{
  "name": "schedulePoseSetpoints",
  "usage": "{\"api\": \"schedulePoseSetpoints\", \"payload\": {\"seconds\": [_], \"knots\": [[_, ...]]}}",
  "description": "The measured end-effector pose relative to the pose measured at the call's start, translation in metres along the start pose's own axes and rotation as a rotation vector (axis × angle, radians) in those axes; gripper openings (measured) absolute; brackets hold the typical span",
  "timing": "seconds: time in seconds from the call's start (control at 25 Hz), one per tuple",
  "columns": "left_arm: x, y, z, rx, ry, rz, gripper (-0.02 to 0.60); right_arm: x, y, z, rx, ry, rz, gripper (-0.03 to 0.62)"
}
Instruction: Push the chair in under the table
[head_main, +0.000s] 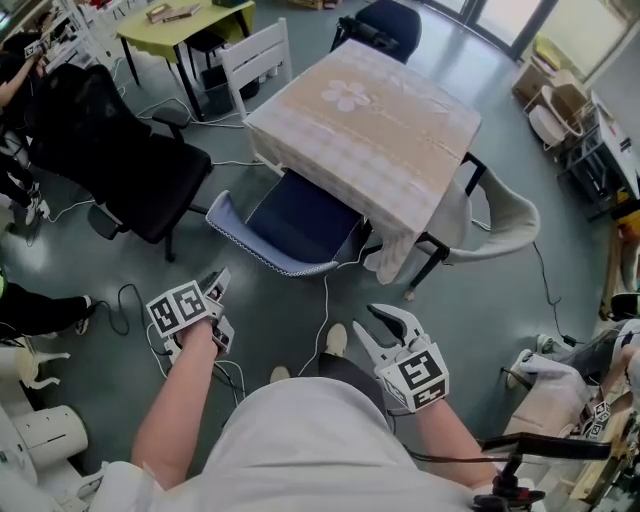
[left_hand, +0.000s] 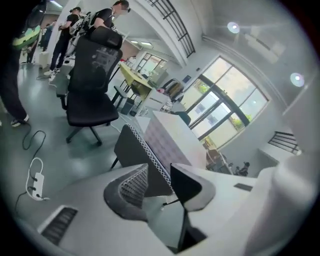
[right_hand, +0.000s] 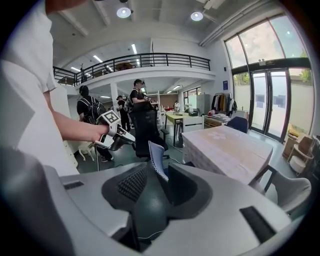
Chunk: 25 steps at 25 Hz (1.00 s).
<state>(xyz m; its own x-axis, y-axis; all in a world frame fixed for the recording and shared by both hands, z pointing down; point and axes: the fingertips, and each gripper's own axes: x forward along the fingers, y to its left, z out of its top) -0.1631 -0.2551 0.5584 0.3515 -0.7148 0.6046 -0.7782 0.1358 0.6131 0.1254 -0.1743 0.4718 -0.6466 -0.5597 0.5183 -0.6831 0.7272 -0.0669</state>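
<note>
My left gripper (head_main: 214, 287) and my right gripper (head_main: 375, 322) both have their jaws apart, with nothing between them. Both are held short of the dark blue padded chair with a pale-trimmed backrest (head_main: 290, 225). Its seat lies partly beneath the square table draped in beige checked cloth (head_main: 370, 110), and its backrest faces me, clear of both grippers.

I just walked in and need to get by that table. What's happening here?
A person holding a two-jaw gripper in each hand faces a blue padded chair with a white-trimmed backrest at a square table under a beige checked cloth. The chair's seat is partly under the table; its backrest stands out toward the person. The left gripper and right gripper hover short of the backrest, jaws apart, touching nothing.
</note>
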Motion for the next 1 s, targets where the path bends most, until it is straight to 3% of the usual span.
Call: {"api": "schedulePoseSetpoints", "payload": {"seconds": [0.28,0.48,1.0], "knots": [[-0.091,-0.025,-0.008,0.292,-0.068,-0.197,0.013,0.003,0.067,0.001,-0.027,-0.014,-0.023,0.067],[-0.143,-0.033,-0.031,0.440,-0.053,-0.312,0.011,0.003,0.118,0.001,-0.032,-0.026,-0.014,0.038],[-0.226,-0.049,-0.083,0.698,-0.015,-0.508,0.011,0.001,0.206,0.009,-0.087,-0.038,0.009,0.025]]}}
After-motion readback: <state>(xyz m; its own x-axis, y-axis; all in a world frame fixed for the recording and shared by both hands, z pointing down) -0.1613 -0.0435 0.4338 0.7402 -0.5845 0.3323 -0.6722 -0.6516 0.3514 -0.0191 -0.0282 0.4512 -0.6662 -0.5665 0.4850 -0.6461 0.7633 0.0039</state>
